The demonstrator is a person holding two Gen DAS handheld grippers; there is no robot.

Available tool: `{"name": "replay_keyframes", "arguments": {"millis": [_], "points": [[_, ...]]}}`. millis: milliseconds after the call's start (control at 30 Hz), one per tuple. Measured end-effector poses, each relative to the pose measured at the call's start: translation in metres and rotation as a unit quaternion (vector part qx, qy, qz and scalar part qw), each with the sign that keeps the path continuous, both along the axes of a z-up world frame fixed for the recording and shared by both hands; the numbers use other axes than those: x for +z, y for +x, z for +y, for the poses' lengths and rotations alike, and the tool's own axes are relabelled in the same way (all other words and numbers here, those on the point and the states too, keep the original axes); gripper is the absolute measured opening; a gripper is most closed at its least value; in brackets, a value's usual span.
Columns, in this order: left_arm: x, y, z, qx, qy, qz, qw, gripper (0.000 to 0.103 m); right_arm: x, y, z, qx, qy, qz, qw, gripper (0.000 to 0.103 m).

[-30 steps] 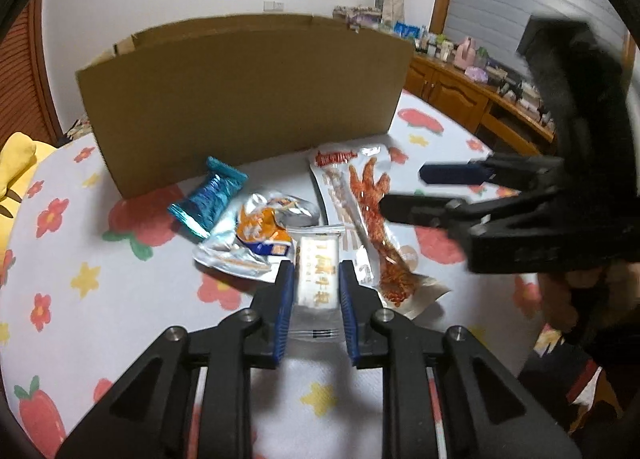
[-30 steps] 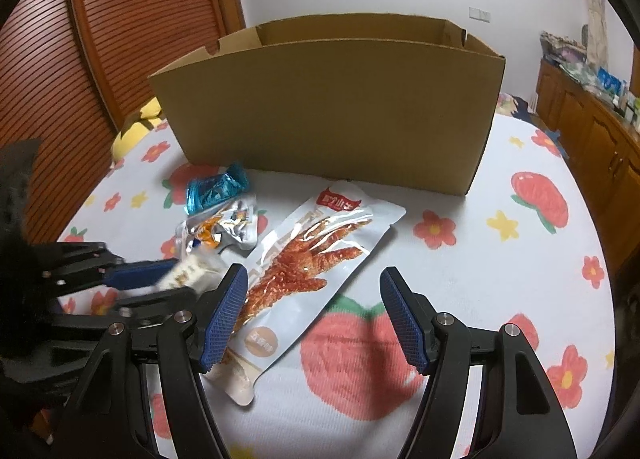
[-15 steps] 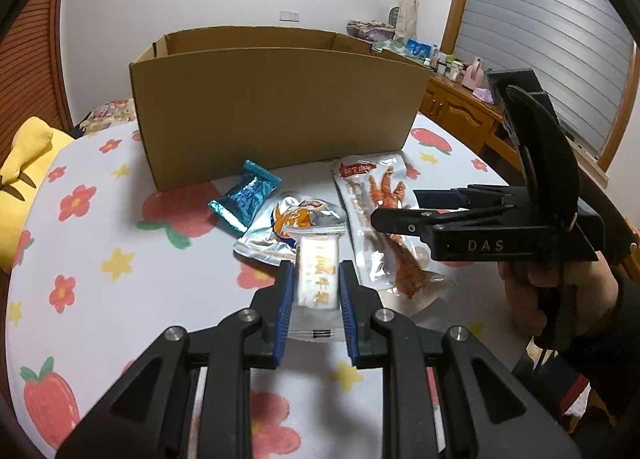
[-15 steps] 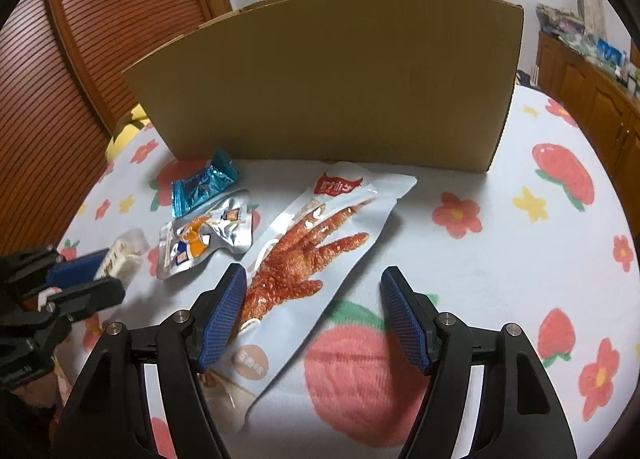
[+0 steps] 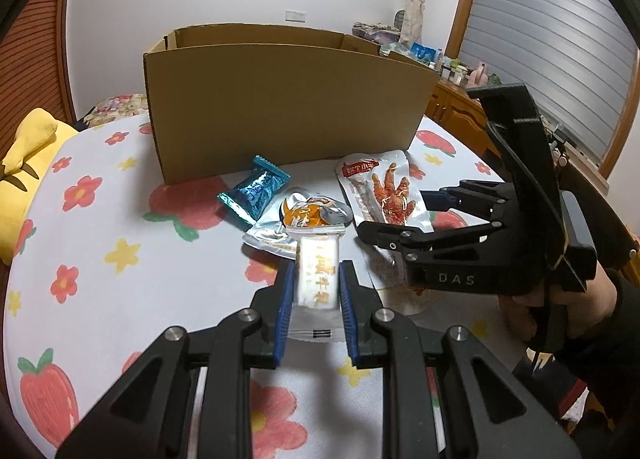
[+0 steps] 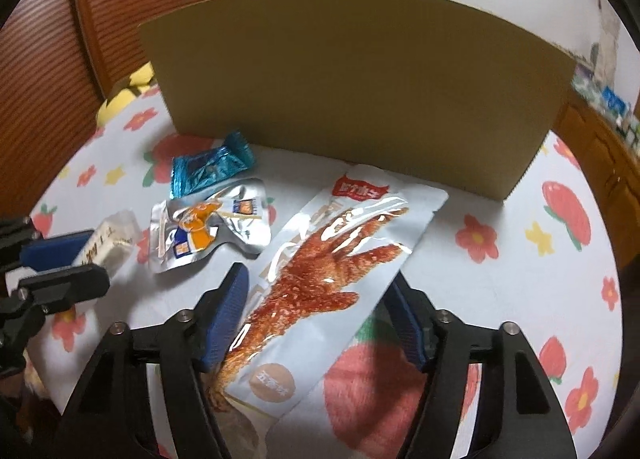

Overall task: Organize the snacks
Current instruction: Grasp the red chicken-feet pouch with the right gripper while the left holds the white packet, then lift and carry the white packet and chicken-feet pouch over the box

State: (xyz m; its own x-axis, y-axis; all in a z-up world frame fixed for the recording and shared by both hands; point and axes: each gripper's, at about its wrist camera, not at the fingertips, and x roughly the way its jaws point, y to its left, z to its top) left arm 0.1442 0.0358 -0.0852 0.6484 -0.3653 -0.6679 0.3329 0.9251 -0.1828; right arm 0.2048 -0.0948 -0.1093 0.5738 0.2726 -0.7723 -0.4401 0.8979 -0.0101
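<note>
Now the left gripper (image 5: 315, 301) is clamped on the light, crinkly white bar (image 5: 316, 279) above the table's near edge — right gripper (image 6: 316, 319) gapes around the slippery chicken-foot pouch (image 6: 320, 283), best pinched mid-length.

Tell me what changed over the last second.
The right tongs came down and forward; their open blue pads now straddle the long clear chicken-foot packet, not yet closed. The left tongs stay shut on the small white wrapped snack bar. Teal foil candy, silver pouch and cardboard box unmoved.
</note>
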Motion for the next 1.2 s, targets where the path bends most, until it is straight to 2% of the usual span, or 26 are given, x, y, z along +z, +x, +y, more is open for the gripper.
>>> {"name": "replay_keyframes", "arguments": {"millis": [200,400,700,1200], "points": [[0.003,-0.001,0.002,0.004,-0.001,-0.003,1.0000,0.020,0.002,-0.005,0.001,0.003,0.003,0.001,1.000,0.041],[0.005,-0.003,0.003,0.007,-0.003,-0.006,1.0000,0.020,0.007,-0.012,-0.005,-0.003,0.006,0.000,1.000,0.031],[0.009,-0.003,0.003,0.007,-0.003,-0.010,0.9999,0.020,0.019,-0.024,-0.020,-0.007,0.025,-0.013,1.000,0.024],[0.027,0.001,0.002,0.009,0.004,-0.031,0.9995,0.020,0.038,-0.036,-0.031,-0.008,0.038,-0.041,0.998,0.022]]}}
